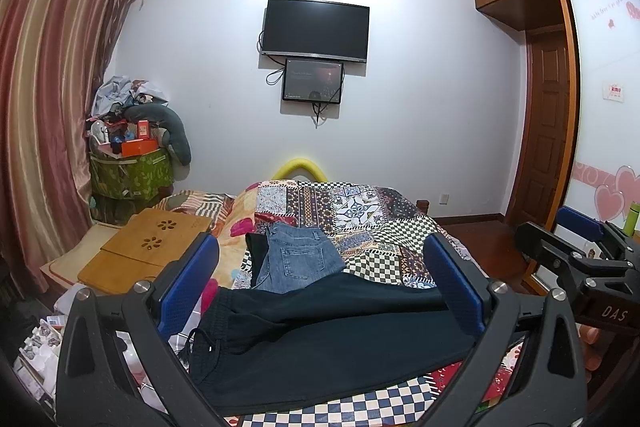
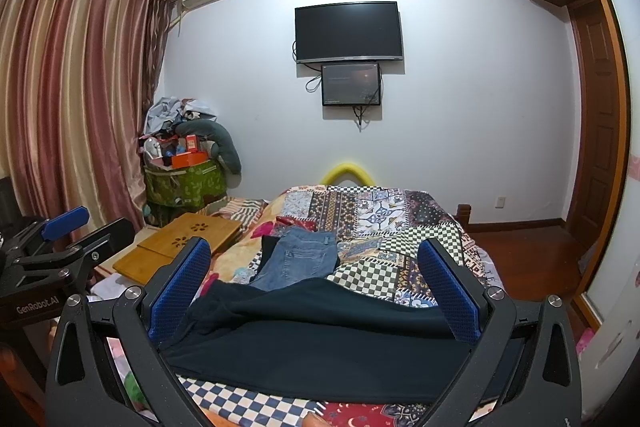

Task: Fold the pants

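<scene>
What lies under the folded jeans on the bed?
The jeans rest partly on a black garment that shows at their left edge, and on the patchwork quilt. How far the garment runs beneath them is covered.

The supporting surface is a bed (image 1: 404,227), covered by a patchwork quilt (image 2: 404,211) of checked and floral panels. Dark pants (image 1: 328,339) are laid flat across the near part of the quilt, the drawstring waistband being positioned at the left. Folded blue jeans (image 1: 298,257) are placed just beyond them, touching their far edge. A wooden lap desk (image 1: 148,247) is located at the left side of the bed, beside the jeans
</scene>
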A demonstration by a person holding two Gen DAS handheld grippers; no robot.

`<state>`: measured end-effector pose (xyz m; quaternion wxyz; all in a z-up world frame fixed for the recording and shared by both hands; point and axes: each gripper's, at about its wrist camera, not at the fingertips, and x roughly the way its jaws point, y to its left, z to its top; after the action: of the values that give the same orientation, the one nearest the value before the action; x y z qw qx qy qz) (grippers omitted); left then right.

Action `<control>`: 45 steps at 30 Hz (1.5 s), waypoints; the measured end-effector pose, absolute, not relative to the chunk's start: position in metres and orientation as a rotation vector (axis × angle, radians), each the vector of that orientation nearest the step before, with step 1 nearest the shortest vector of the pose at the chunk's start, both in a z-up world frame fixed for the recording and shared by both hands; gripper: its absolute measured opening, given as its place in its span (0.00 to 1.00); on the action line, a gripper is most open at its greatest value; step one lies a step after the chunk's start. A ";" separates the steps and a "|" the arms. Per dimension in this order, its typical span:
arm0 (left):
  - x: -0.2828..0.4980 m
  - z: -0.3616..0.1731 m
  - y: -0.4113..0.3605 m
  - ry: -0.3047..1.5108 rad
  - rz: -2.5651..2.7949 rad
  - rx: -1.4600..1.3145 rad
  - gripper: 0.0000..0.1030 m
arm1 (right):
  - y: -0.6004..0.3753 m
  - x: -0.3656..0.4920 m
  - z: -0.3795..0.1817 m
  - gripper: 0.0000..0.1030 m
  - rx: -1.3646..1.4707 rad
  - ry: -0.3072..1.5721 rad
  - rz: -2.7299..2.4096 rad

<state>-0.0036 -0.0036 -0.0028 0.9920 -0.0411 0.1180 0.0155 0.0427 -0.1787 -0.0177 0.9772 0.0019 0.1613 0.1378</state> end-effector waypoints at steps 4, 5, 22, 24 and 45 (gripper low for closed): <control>-0.004 -0.002 -0.003 0.238 0.028 -0.087 1.00 | -0.178 0.042 -0.014 1.00 0.003 0.325 0.277; -0.004 -0.002 -0.003 0.238 0.027 -0.088 1.00 | -0.177 0.042 -0.014 1.00 0.003 0.325 0.275; -0.001 -0.004 0.000 0.241 0.033 -0.098 1.00 | -0.178 0.041 -0.012 1.00 0.001 0.327 0.269; 0.000 -0.004 0.000 0.242 0.035 -0.098 1.00 | -0.179 0.041 -0.012 1.00 0.001 0.327 0.269; 0.001 -0.006 -0.001 0.238 0.037 -0.092 1.00 | -0.177 0.039 -0.013 1.00 0.002 0.330 0.270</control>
<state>0.0006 -0.0006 -0.0059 0.9917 -0.0460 0.1186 0.0185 0.0394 -0.1772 -0.0134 0.9774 0.0012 0.1636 0.1338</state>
